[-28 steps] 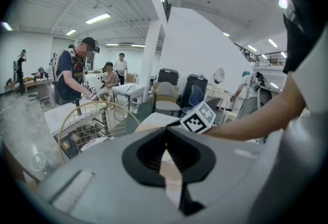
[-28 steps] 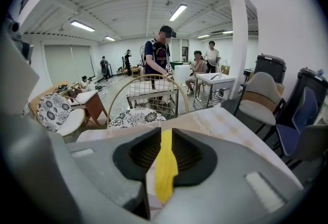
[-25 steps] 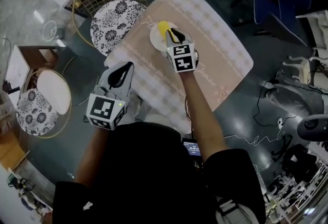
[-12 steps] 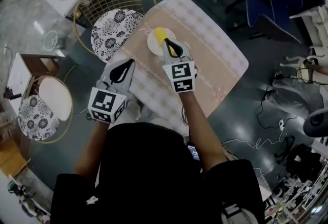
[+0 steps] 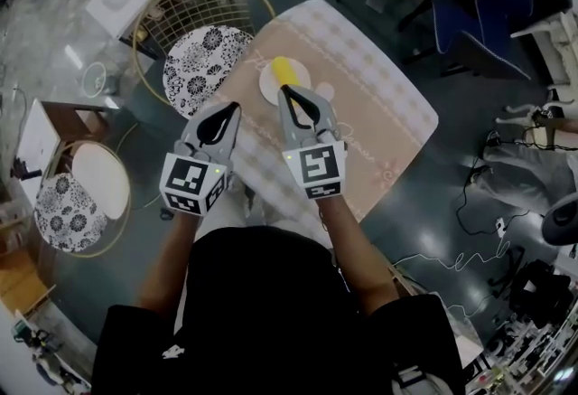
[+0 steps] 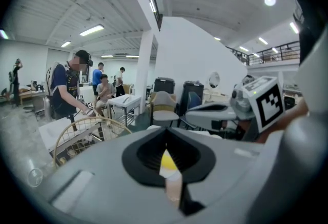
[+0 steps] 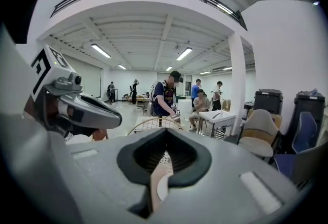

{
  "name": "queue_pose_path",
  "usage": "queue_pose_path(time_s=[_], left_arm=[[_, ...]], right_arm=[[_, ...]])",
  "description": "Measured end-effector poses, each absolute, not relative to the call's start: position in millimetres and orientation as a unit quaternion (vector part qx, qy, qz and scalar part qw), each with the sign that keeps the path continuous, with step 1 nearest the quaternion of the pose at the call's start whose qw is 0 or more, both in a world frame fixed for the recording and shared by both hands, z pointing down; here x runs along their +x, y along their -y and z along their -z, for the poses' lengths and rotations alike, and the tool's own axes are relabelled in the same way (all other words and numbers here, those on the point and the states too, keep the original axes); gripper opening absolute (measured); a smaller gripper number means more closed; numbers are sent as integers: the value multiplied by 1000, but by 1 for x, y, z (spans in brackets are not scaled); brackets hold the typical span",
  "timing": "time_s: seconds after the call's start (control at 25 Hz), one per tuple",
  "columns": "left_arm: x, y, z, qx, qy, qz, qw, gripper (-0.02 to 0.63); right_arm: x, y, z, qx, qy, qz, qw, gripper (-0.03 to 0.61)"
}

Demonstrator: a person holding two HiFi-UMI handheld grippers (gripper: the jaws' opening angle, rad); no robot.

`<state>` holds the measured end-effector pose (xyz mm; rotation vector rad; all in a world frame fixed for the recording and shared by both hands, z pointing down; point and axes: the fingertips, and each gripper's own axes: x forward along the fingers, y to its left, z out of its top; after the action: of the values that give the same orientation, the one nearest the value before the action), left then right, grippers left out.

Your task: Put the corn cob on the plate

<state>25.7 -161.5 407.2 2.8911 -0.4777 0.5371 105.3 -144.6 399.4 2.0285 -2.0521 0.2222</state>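
Observation:
A yellow corn cob [image 5: 287, 70] lies on the small white plate [image 5: 267, 86] on the pink checked table [image 5: 379, 113]. My right gripper [image 5: 284, 91] hovers above the table just on my side of the plate, shut, with nothing between its jaws. My left gripper [image 5: 236, 109] hangs over the table's left edge, also shut and empty. In the left gripper view the corn cob [image 6: 168, 161] shows through the gap behind the closed jaws of the left gripper [image 6: 165, 130]. In the right gripper view a sliver of the plate [image 7: 162, 189] appears below the right gripper [image 7: 165, 131].
A wire-backed chair with a floral cushion [image 5: 200, 59] stands left of the table, and a second floral seat [image 5: 63, 203] sits further left. A blue chair [image 5: 479, 23] is at the far right. Cables lie on the floor [image 5: 470, 230]. Several people [image 7: 166, 97] stand in the background.
My right gripper has lifted off the plate and drawn back toward me, leaving the corn cob lying there. The left gripper has shifted slightly forward.

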Motion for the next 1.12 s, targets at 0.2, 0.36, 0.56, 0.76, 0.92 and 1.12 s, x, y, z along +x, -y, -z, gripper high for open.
queue_pose_path(time_s=[0.2,0.36,0.56,0.76,0.92,1.12], left_arm=[[27,165,-396,969,163,-168,71,3],[31,168,-381,972,166,-149,70,3],[31,168,-359,979,153,-127,52,3],[16,164,-344,982,147,-111,42,3],[-2,155,-334,984,140,-102,35,3],[-24,139,-327,987,123,-95,28,3]], right_arm=[[94,140,-390,693,708,-63,121,3],[89,137,-385,694,708,-68,112,3],[79,133,-365,700,706,-71,82,3],[63,126,-351,707,700,-71,63,2],[44,117,-339,710,699,-65,52,2],[17,102,-328,716,694,-58,47,2]])
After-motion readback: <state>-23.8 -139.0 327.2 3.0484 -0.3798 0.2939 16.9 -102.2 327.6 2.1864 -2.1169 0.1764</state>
